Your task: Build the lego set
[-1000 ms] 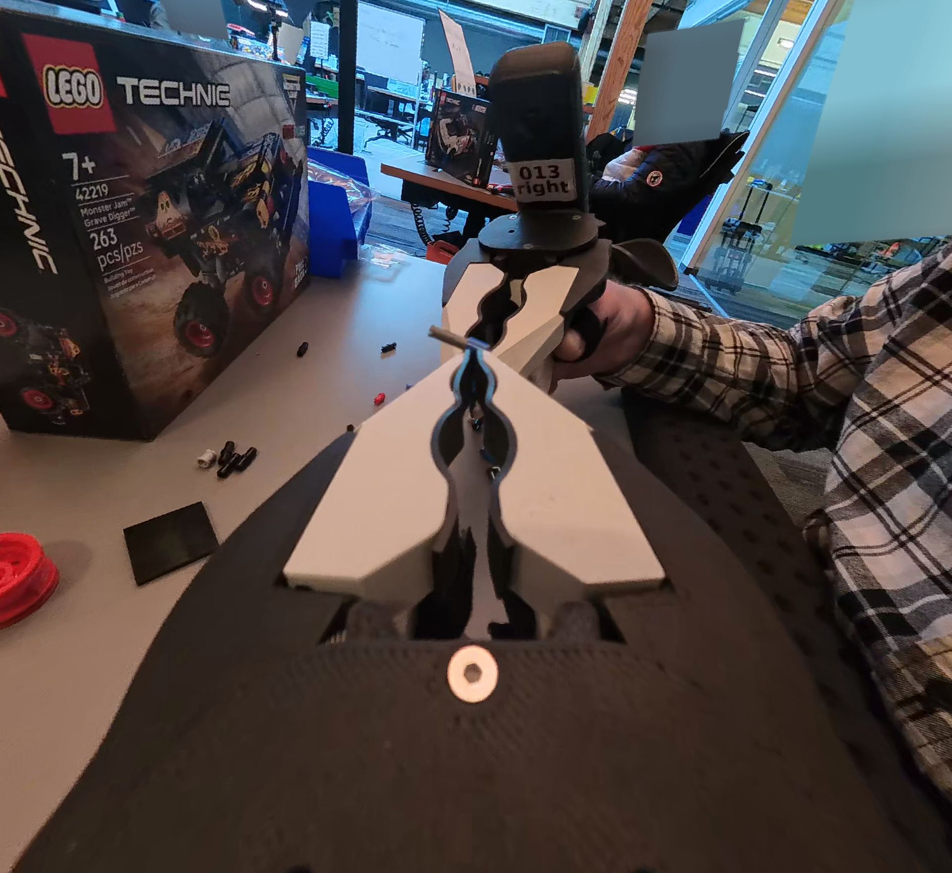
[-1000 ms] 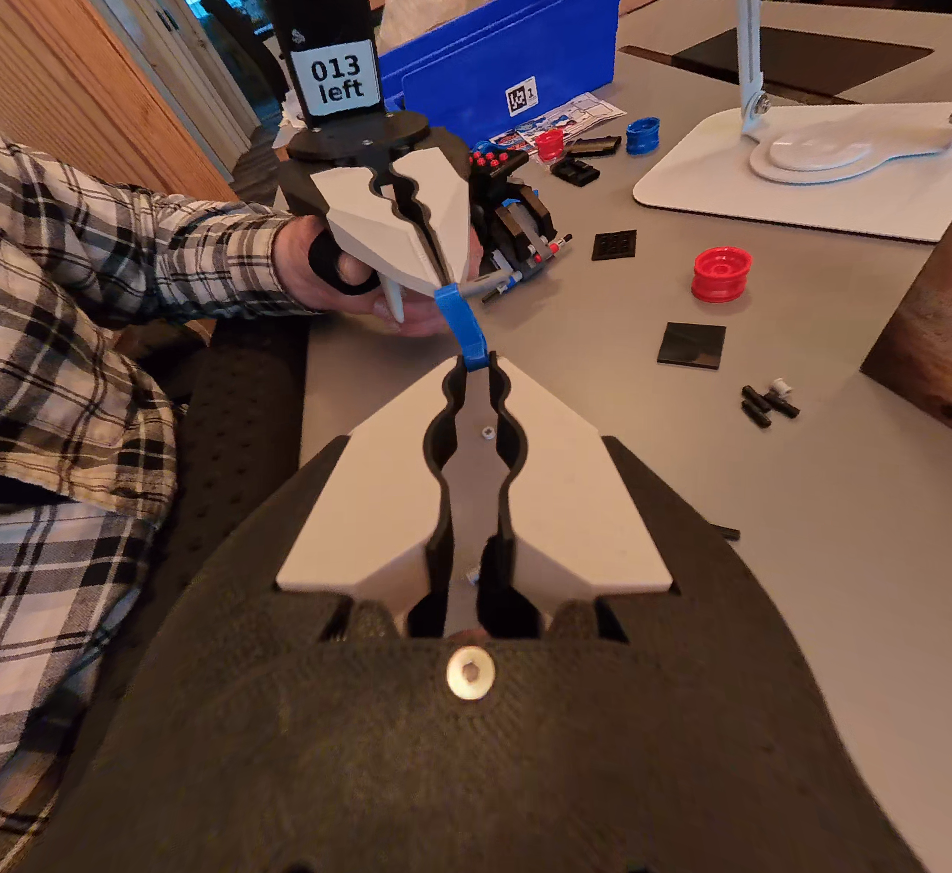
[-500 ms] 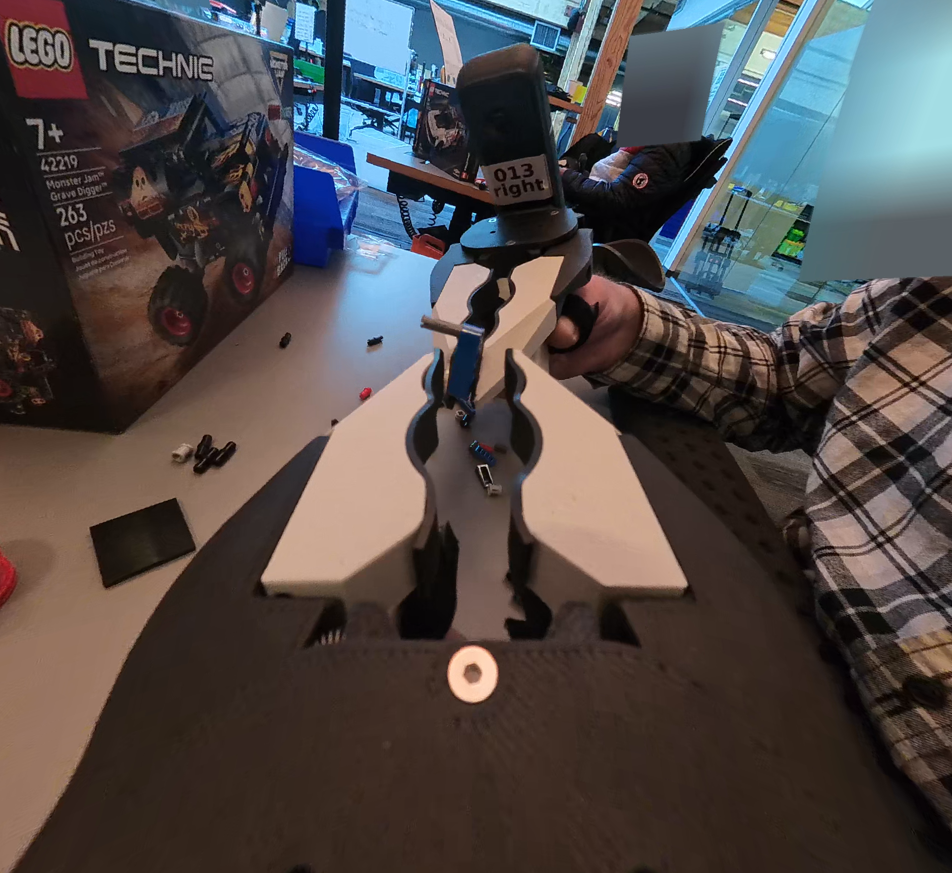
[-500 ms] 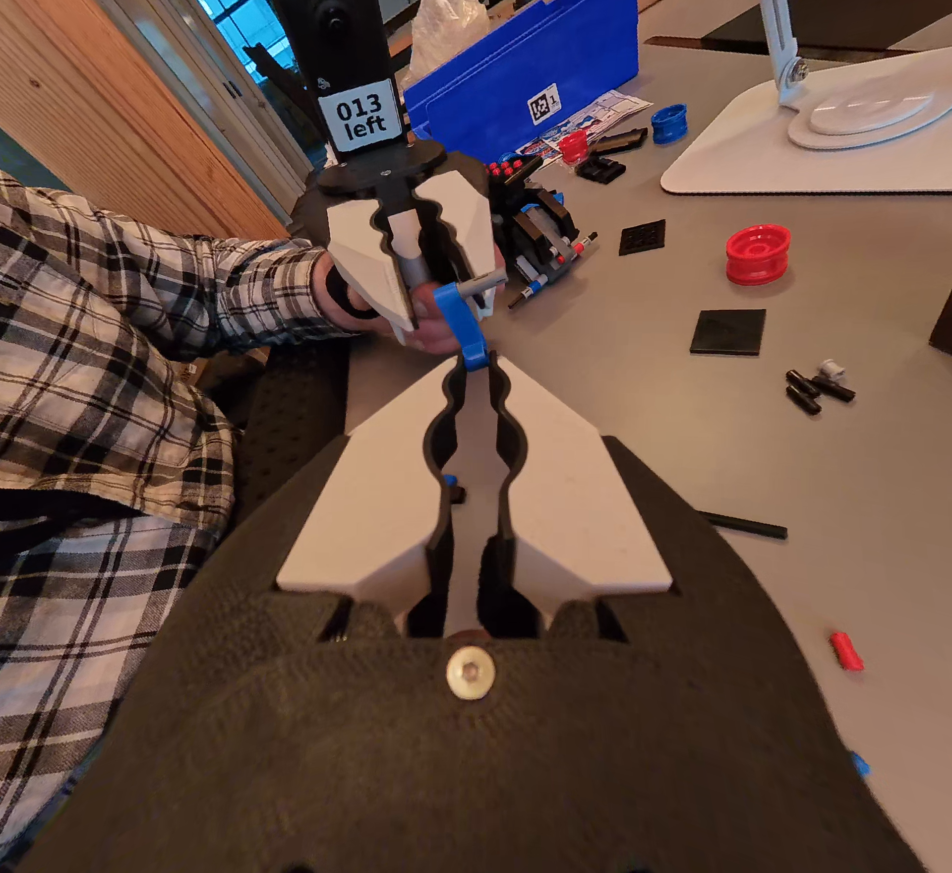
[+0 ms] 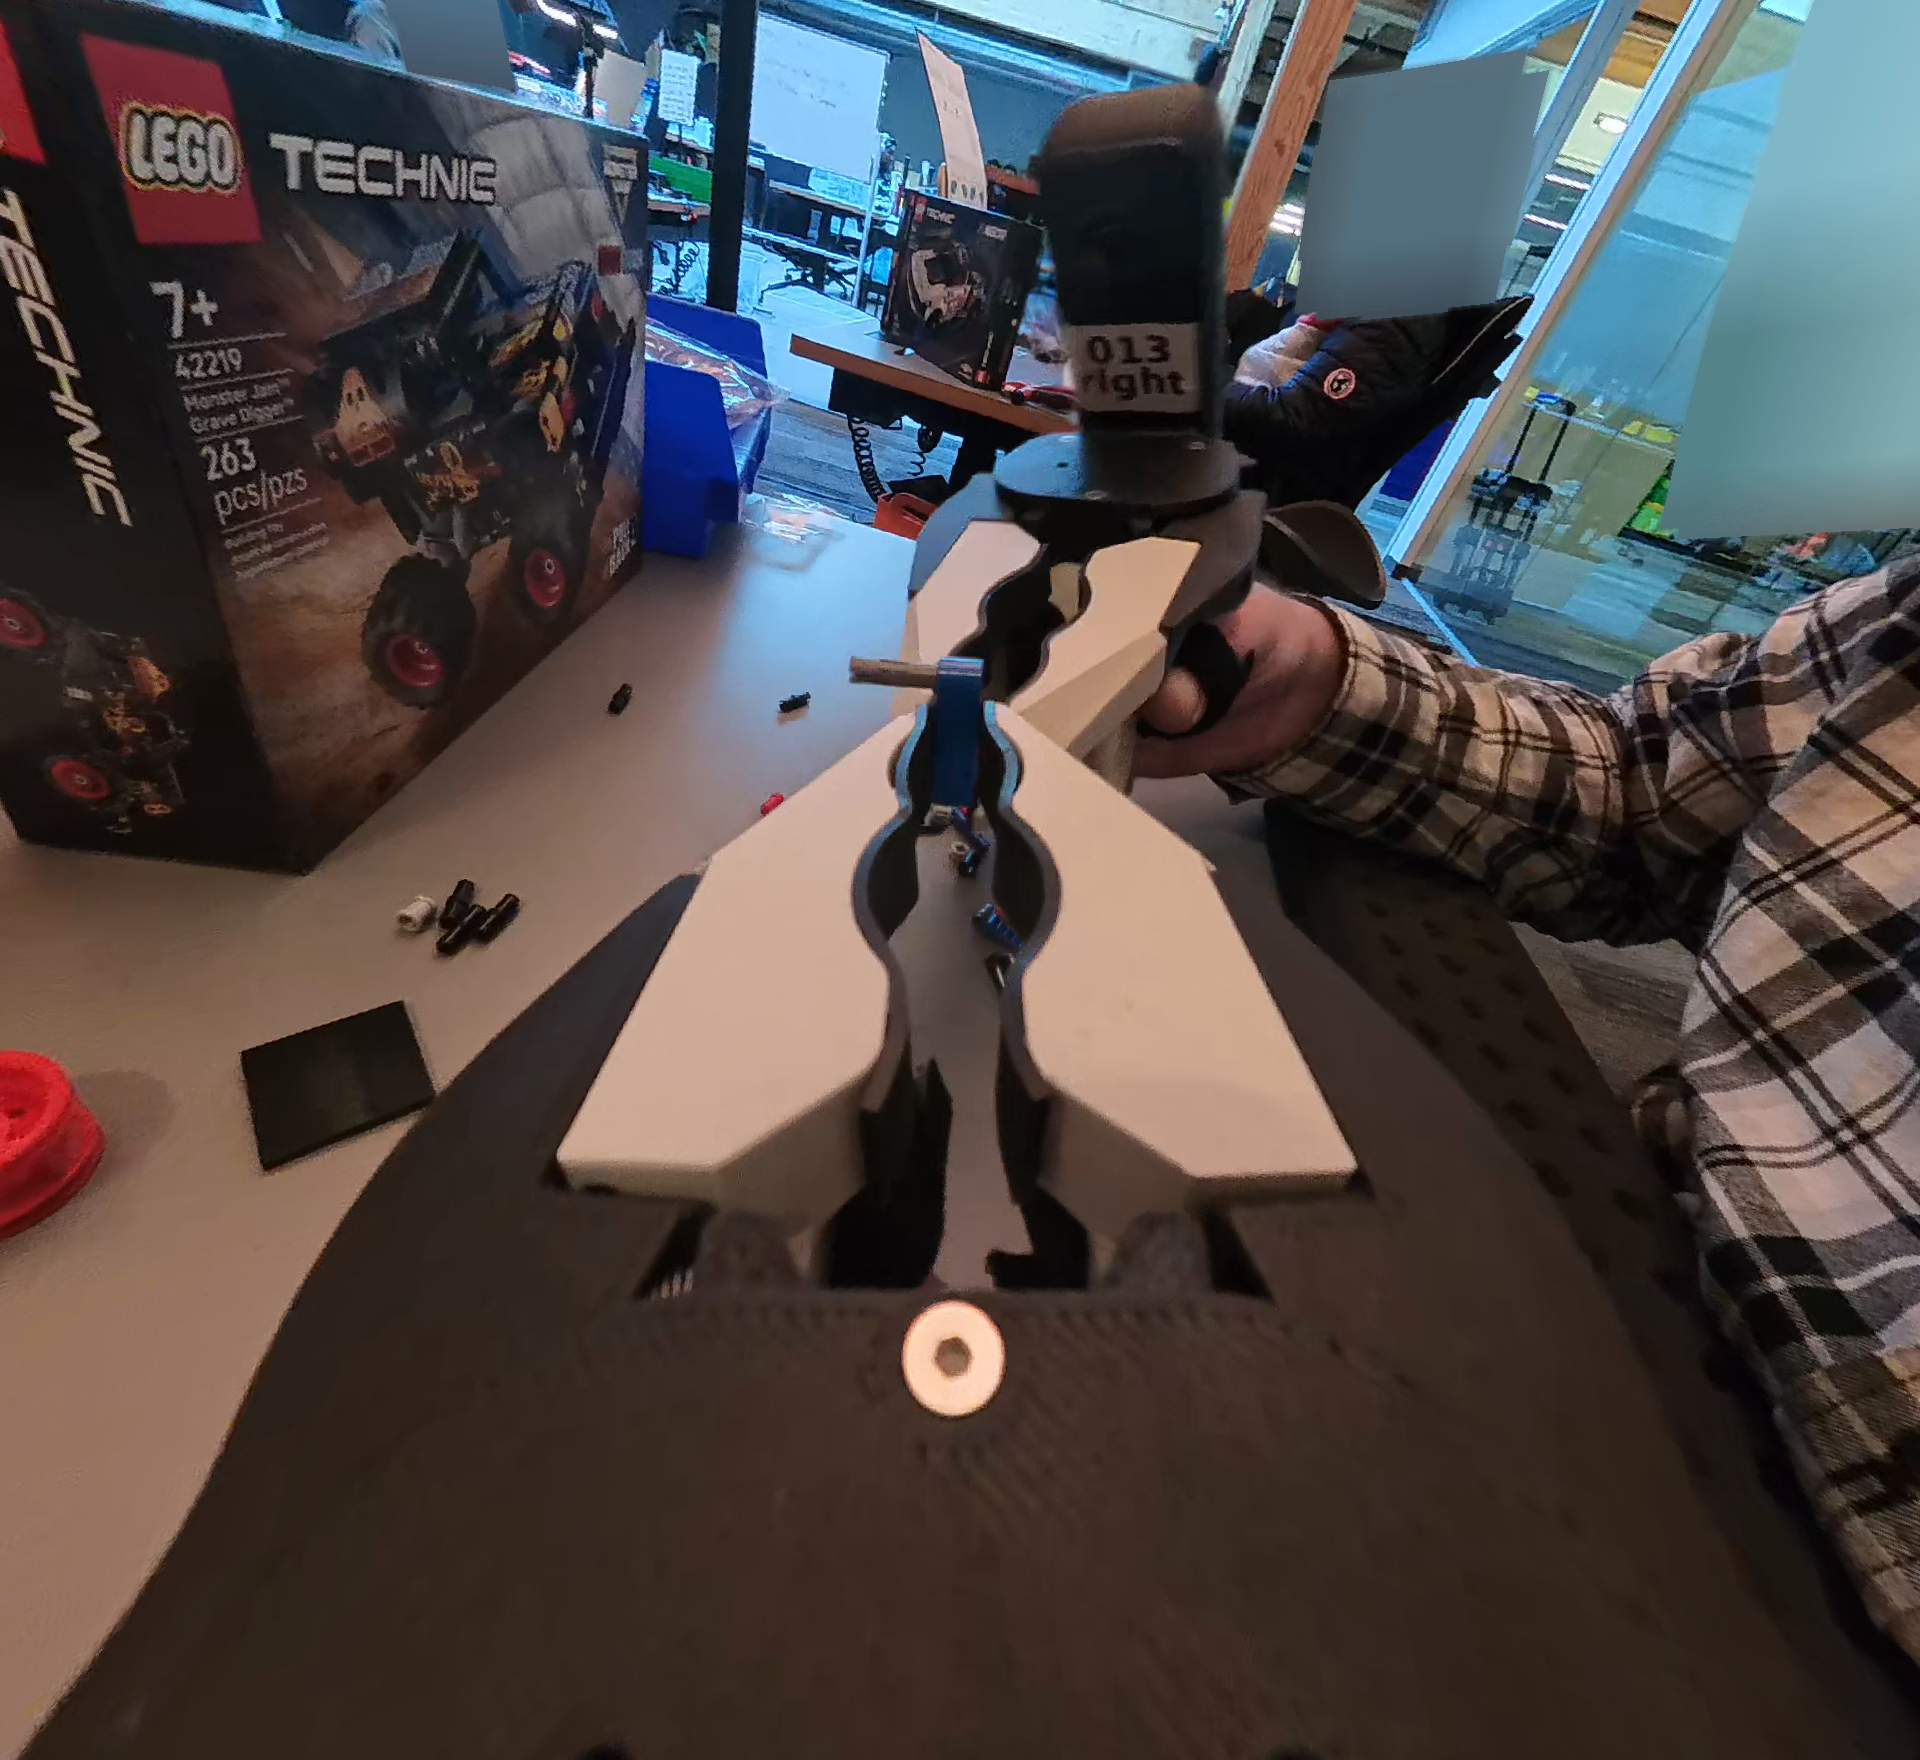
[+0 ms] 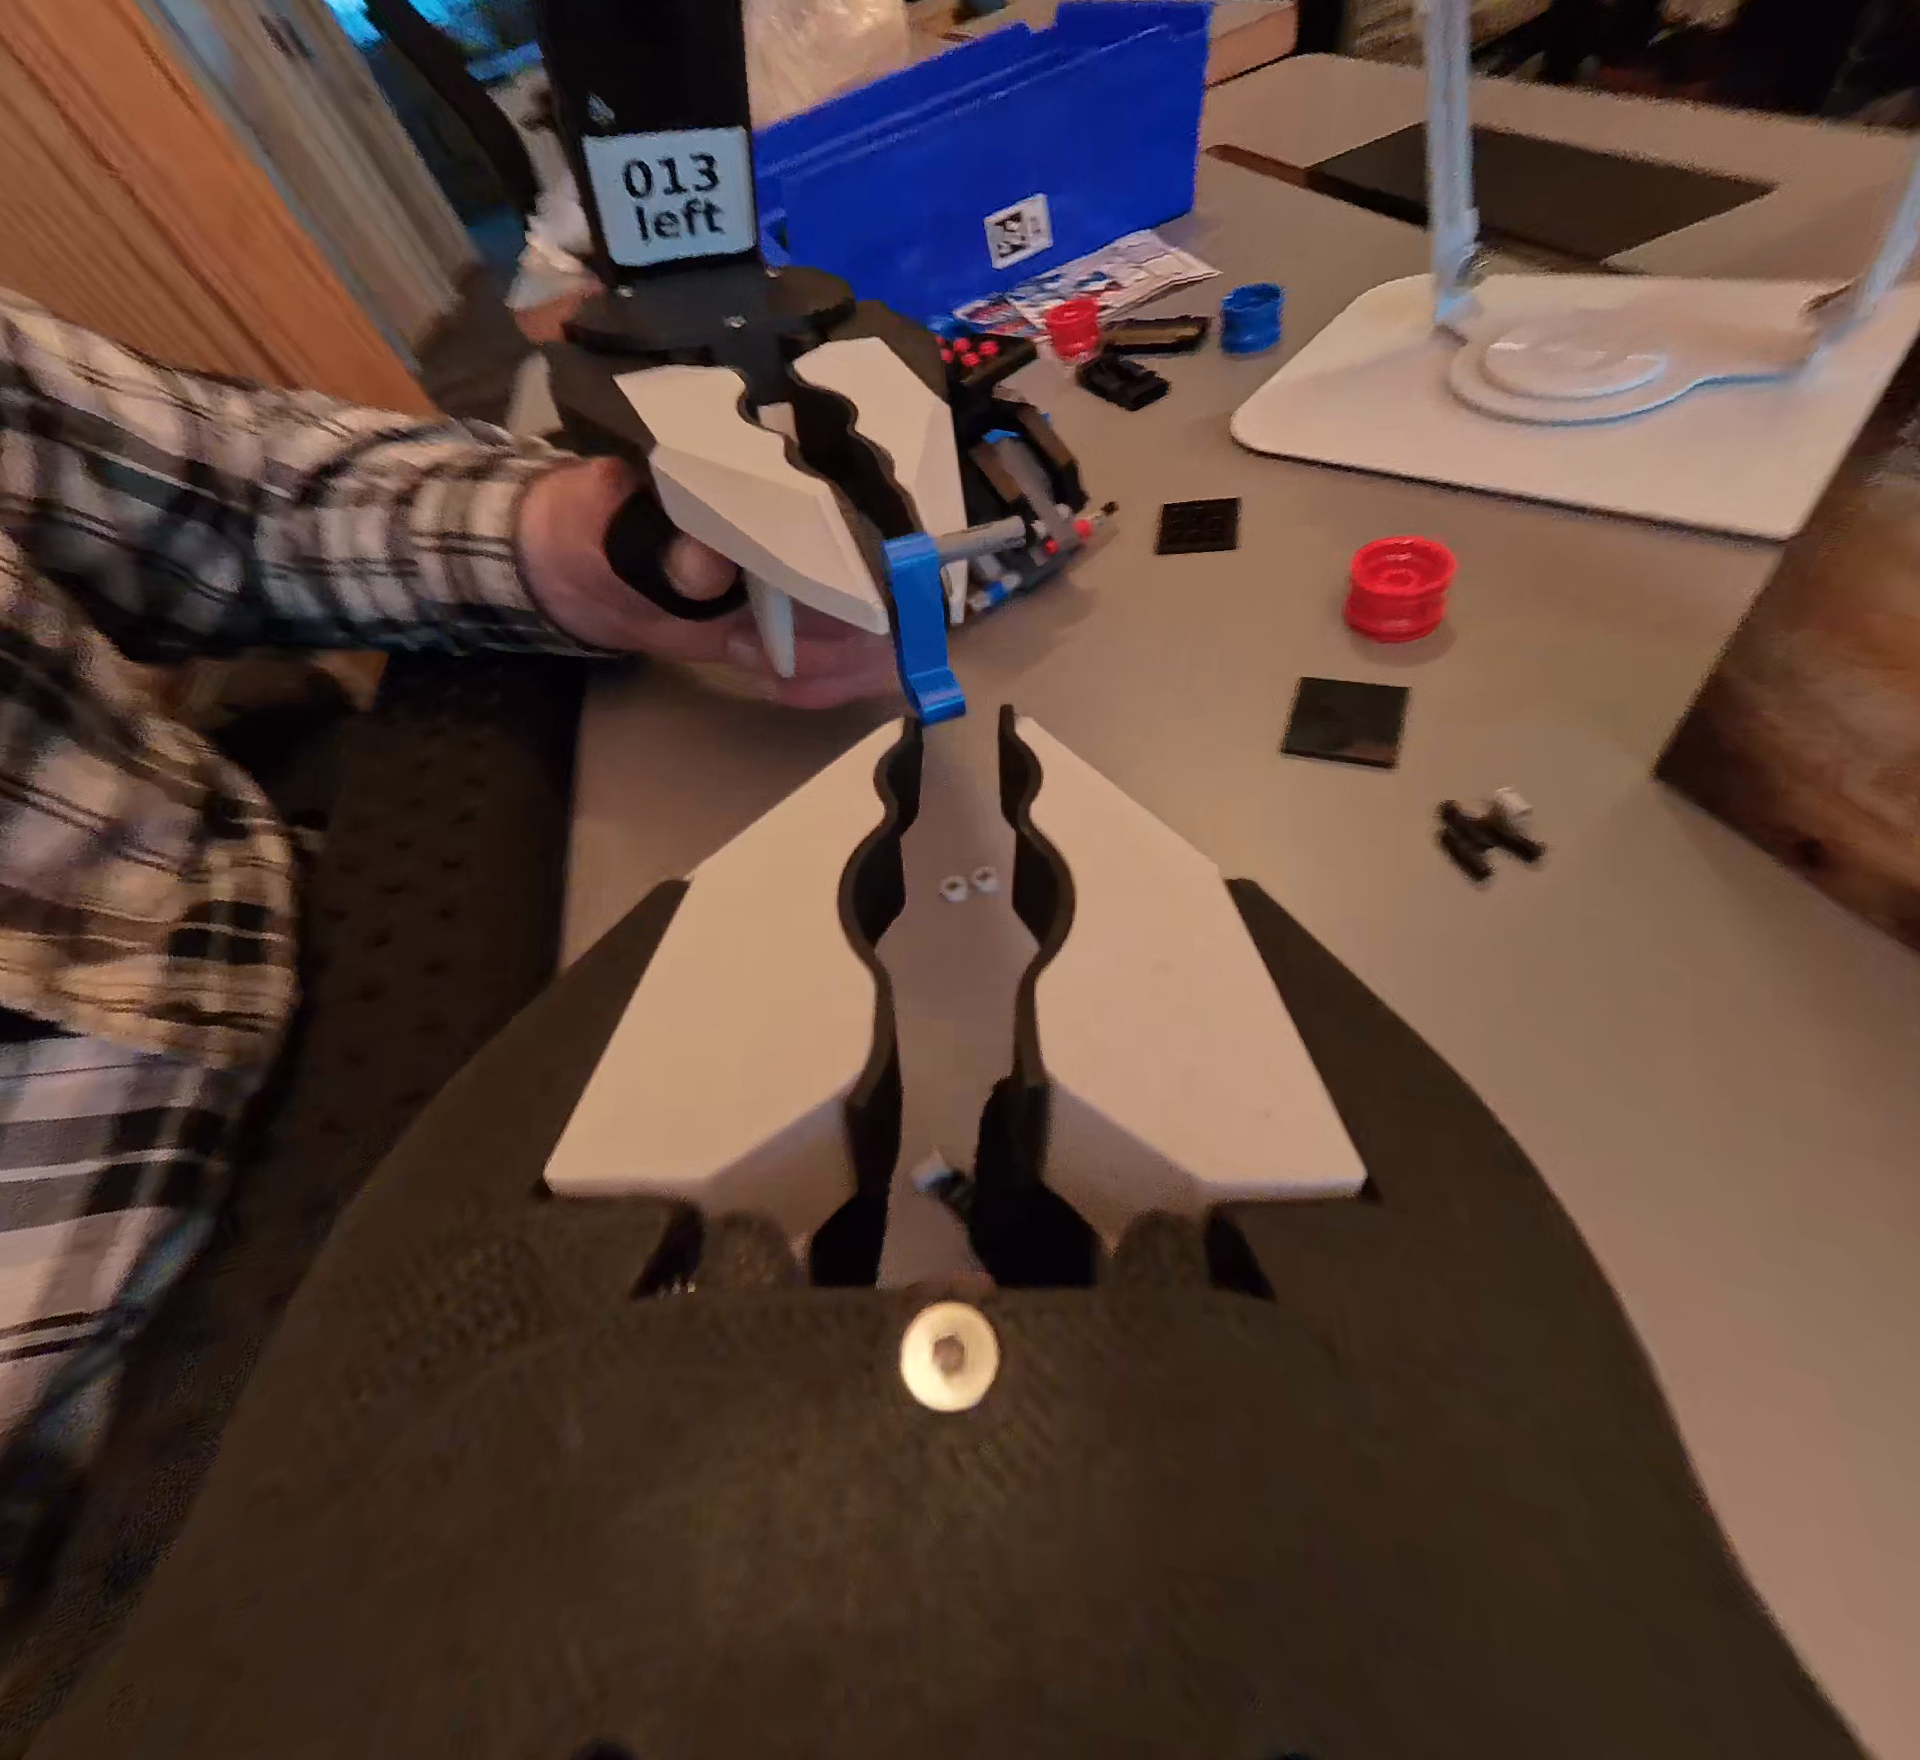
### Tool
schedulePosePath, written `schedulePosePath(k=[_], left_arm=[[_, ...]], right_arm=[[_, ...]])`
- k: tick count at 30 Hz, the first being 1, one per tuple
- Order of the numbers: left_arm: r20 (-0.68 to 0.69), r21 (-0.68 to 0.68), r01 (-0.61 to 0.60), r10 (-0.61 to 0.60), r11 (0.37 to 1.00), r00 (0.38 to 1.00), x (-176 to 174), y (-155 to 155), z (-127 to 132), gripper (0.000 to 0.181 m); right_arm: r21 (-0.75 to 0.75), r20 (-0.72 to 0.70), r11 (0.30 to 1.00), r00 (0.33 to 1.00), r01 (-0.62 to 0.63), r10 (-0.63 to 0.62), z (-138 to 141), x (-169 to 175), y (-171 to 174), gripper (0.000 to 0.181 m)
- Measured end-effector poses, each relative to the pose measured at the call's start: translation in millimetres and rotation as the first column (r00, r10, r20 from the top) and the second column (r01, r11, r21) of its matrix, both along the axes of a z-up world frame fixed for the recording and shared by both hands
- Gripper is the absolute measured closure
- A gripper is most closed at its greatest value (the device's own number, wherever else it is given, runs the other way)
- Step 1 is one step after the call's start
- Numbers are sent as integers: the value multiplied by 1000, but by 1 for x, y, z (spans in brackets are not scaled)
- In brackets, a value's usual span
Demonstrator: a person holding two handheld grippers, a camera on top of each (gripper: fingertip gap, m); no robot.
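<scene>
Left claw (image 5: pixel 951 723): jaws closed on a blue lego beam (image 5: pixel 954 734), gripped near the tips. In the left wrist view the beam stands roughly upright, its long axis running up out of the jaws. A grey axle (image 5: pixel 896 671) passes through the beam's upper end, crosswise to it, free end pointing toward the set box side.

In the right wrist view the same beam (image 6: pixel 920 624) hangs down from the far claw, slightly tilted, its lower end just above the right claw's tips; the axle (image 6: pixel 982 538) sticks out sideways toward the partly built model (image 6: pixel 1023 484).

Right claw (image 6: pixel 958 723): jaws apart, a narrow gap, nothing between them. Whether its near fingertip (image 6: pixel 906 736) touches the beam's lower end: cannot tell. View is blurred.

On the grey desk (image 6: pixel 1351 1139):
- two small white bushes (image 6: pixel 966 882), seen through the right claw's gap
- cluster of black pins with one white piece (image 6: pixel 1486 832)
- flat black tile (image 6: pixel 1345 721)
- red wheel hub (image 6: pixel 1397 588)
- blue bin (image 6: pixel 987 152) behind the model

The set box (image 5: pixel 312 422) stands upright at the left of the left wrist view.
</scene>
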State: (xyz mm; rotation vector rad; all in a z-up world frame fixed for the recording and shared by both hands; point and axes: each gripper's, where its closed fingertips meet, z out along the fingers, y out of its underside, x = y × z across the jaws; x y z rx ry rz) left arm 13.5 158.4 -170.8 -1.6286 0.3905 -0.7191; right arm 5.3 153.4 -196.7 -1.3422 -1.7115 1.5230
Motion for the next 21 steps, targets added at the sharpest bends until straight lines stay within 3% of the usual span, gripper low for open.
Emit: schedulePosePath(k=[2, 6, 13, 21], left_arm=[[16, 2, -12, 12, 1000, 1000, -2, 1, 2, 175], [63, -7, -30, 30, 1000, 998, -6, 3, 6, 175], [171, -47, -30, 37, 998, 985, -11, 5, 10, 175], [194, -76, -24, 38, 997, 980, -8, 6, 8, 175]], right_arm=[[132, -28, 991, 999, 38, -34, -1, -1, 3, 168], [413, -90, 906, 994, 97, -65, -3, -3, 3, 168], [547, -153, 818, 982, 180, -114, 2, -4, 12, 167], [690, -226, 682, 967, 243, -116, 7, -6, 10, 165]])
